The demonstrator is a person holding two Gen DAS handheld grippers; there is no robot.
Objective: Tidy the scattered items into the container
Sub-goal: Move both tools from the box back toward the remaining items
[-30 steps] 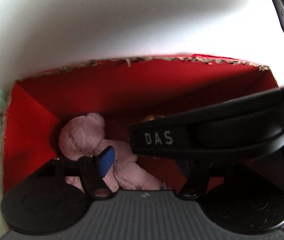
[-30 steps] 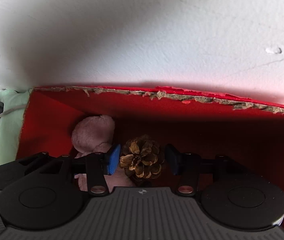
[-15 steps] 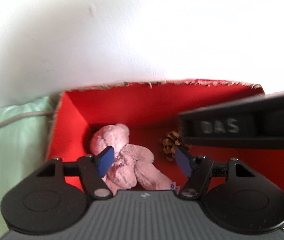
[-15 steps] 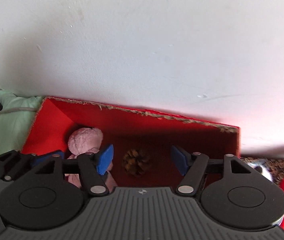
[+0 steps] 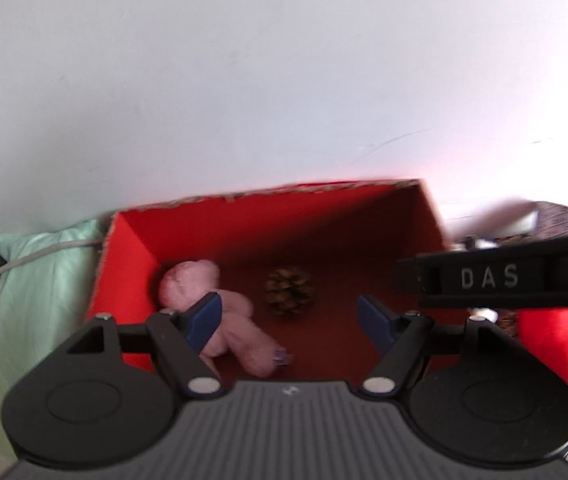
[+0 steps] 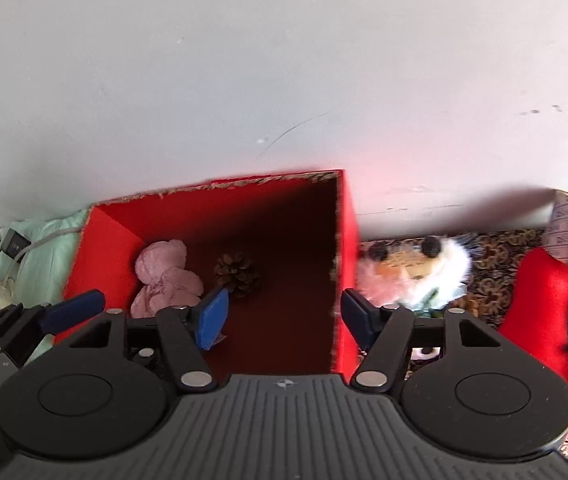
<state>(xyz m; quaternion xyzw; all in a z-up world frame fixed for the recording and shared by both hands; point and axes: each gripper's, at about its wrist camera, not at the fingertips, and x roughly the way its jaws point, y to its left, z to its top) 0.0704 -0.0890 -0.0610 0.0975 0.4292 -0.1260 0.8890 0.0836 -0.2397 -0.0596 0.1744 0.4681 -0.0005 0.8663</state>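
Inside the red box (image 6: 116,236), against a white wall: pink plush toy (image 6: 164,276) beside pine cone (image 6: 238,274), both resting on the bottom; above, left gripper (image 5: 290,318) and right gripper (image 6: 284,312) wide open, empty.

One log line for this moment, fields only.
left gripper: open, empty | right gripper: open, empty | red box: pink plush, pine cone inside | white plush: outside, on patterned rug
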